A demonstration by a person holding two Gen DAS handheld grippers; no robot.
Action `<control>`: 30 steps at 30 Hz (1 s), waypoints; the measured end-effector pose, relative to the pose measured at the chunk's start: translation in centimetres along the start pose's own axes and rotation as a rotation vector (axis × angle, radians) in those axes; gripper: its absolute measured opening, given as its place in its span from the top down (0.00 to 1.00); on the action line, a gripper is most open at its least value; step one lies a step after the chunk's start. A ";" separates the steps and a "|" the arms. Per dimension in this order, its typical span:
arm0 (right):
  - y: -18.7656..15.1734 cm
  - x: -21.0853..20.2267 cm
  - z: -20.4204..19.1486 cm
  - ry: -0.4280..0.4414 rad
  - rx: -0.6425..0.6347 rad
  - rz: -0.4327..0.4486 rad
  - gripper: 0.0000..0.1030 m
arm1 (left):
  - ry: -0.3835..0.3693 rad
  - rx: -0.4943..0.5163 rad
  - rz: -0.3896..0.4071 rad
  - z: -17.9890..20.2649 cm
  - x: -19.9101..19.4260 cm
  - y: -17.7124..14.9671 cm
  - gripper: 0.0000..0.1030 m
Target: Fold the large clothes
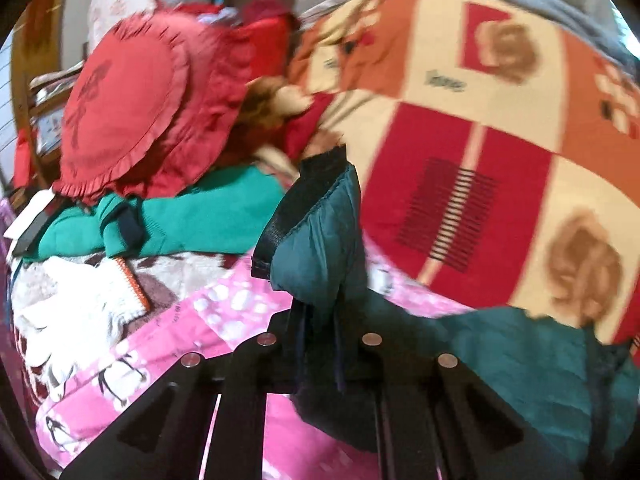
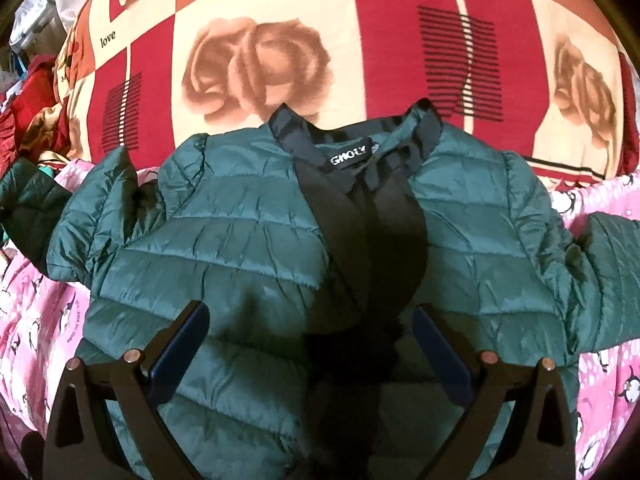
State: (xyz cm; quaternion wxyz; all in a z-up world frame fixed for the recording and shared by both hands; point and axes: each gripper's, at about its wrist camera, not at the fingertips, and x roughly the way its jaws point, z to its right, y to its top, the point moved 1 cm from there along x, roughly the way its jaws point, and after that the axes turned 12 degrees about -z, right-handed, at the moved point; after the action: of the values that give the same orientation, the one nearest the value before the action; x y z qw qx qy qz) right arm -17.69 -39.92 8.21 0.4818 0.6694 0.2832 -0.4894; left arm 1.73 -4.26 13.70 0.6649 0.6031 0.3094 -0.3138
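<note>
Jacket (image 2: 224, 240) lies flat on the pink sheet (image 2: 24, 320), collar toward the rose blanket (image 2: 256, 68); left gripper (image 1: 320, 320) pinches its sleeve cuff, right gripper (image 2: 312, 344) spread wide above it

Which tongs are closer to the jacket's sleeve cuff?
Left. The left tongs are shut right on the sleeve cuff, lifting it. The right tongs hang open over the jacket chest, away from the sleeves.

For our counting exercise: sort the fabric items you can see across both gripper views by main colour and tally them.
Teal: 1, the jacket
Green: 1, the sweater
Red: 1, the frilled cushion
Pink: 1, the penguin sheet
Red and cream: 1, the rose blanket
Total: 5
</note>
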 end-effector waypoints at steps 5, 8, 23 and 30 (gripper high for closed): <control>-0.8 -1.2 0.9 -0.017 0.007 0.013 0.00 | -0.081 0.079 0.008 3.7 -3.6 -1.7 1.00; -1.2 -1.8 1.6 -0.019 0.019 0.020 0.00 | -0.109 0.145 0.022 6.1 -5.7 -3.2 1.00; -2.4 -4.0 7.6 -0.059 0.088 0.037 0.00 | -0.275 0.404 -0.043 19.5 -10.7 -11.8 1.00; -3.4 -3.8 11.9 -0.082 0.148 0.022 0.00 | -0.312 0.502 -0.110 25.9 -9.6 -15.9 1.00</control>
State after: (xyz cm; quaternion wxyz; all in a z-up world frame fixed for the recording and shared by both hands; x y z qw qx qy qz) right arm -26.46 -49.29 9.81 0.4475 0.6857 0.2192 -0.5306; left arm -15.87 -30.87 13.71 0.5165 0.6753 0.1485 -0.5051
